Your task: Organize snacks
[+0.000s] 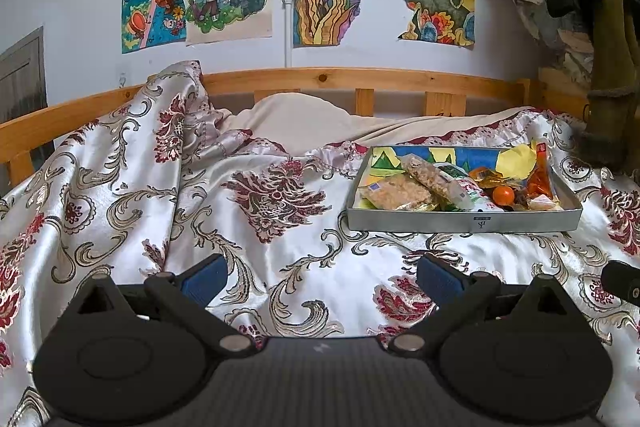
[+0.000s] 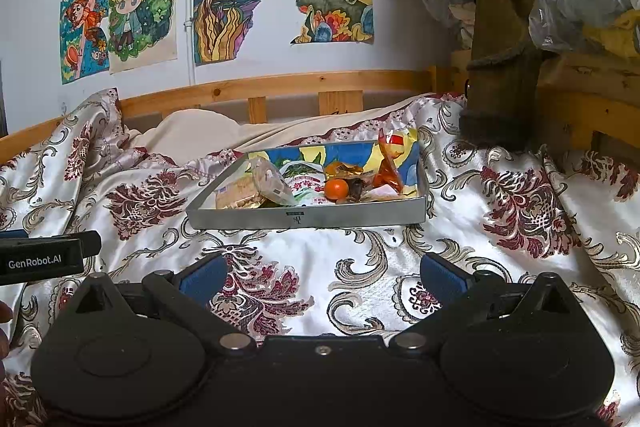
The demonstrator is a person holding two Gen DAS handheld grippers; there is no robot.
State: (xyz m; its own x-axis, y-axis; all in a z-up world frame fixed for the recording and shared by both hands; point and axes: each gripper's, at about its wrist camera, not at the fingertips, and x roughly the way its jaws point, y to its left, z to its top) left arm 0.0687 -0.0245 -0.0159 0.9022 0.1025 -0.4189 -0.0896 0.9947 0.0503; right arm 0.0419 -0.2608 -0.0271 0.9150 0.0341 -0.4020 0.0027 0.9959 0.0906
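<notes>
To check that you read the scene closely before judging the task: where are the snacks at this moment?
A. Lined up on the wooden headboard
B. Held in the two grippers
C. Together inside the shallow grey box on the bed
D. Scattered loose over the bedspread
C: the snacks all lie inside the shallow grey box on the bedspread; both the left gripper and the right gripper are open and hold nothing.

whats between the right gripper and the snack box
Only bare patterned bedspread lies between the right gripper and the grey snack box; no loose snacks there, as the right wrist view shows.
</notes>
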